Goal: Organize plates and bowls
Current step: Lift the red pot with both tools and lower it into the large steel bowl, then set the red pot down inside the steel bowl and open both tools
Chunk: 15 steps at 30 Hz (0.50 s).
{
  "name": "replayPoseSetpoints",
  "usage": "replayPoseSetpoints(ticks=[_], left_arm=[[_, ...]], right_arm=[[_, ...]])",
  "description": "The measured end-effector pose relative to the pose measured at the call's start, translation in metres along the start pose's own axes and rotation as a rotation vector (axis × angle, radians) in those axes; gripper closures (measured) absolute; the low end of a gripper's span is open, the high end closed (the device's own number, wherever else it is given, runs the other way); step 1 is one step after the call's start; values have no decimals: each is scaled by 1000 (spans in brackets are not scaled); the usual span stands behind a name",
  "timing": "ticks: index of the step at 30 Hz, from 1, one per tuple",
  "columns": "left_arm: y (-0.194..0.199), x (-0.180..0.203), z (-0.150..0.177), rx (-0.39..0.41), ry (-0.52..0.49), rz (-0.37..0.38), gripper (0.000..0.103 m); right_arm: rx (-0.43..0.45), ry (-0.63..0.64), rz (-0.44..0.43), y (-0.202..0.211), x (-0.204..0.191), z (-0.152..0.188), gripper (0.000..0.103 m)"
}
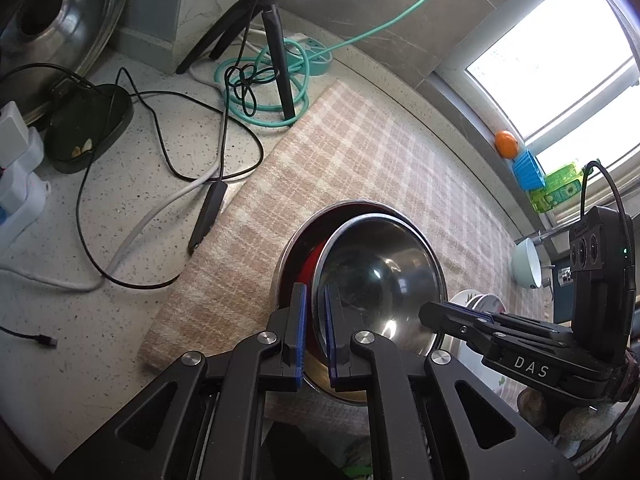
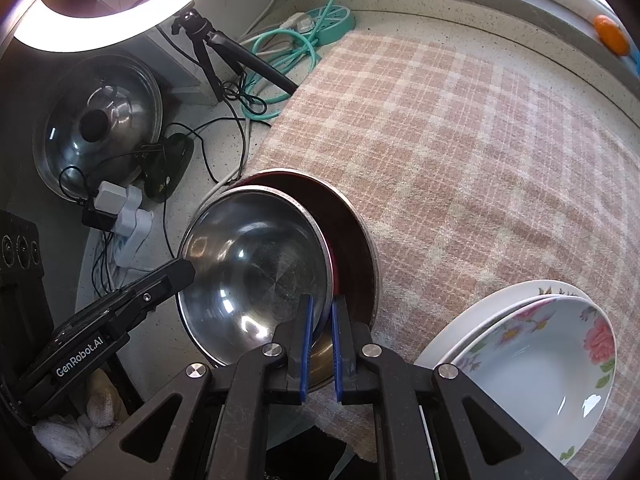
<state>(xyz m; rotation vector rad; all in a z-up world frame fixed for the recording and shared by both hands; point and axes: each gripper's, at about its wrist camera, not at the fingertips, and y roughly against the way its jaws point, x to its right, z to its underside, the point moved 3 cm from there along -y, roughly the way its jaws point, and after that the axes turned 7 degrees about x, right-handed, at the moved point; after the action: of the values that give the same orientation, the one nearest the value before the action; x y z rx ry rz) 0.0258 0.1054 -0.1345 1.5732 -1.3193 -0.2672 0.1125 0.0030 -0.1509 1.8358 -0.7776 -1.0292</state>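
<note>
A shiny steel bowl [image 1: 380, 276] [image 2: 256, 264] hangs tilted inside a wider bowl with a red inside [image 1: 310, 264] [image 2: 354, 232], which rests on the plaid cloth [image 1: 340, 152]. My left gripper [image 1: 316, 320] is shut on the steel bowl's near rim. My right gripper [image 2: 322, 328] is shut on the rim at the opposite side. Each gripper shows in the other's view, the right gripper [image 1: 430, 314] at the right and the left gripper [image 2: 185, 271] at the left. Two floral plates [image 2: 540, 360] lie stacked on the cloth to the right.
A tripod [image 1: 276, 48], teal and black cables [image 1: 256, 80] and a power strip [image 2: 332, 20] crowd the far corner. A pot lid [image 2: 100, 124] leans at the left. A pale blue bowl [image 1: 528, 262] stands at the right. An orange [image 1: 506, 144] sits on the windowsill.
</note>
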Motion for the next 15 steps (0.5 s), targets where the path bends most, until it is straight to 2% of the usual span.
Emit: replayPoseSetpoints(ticks=[15], left_arm=[[-9,0,3,-27,-22,-6,96]], right_arm=[[-15,2,33,-5,3,-1,95]])
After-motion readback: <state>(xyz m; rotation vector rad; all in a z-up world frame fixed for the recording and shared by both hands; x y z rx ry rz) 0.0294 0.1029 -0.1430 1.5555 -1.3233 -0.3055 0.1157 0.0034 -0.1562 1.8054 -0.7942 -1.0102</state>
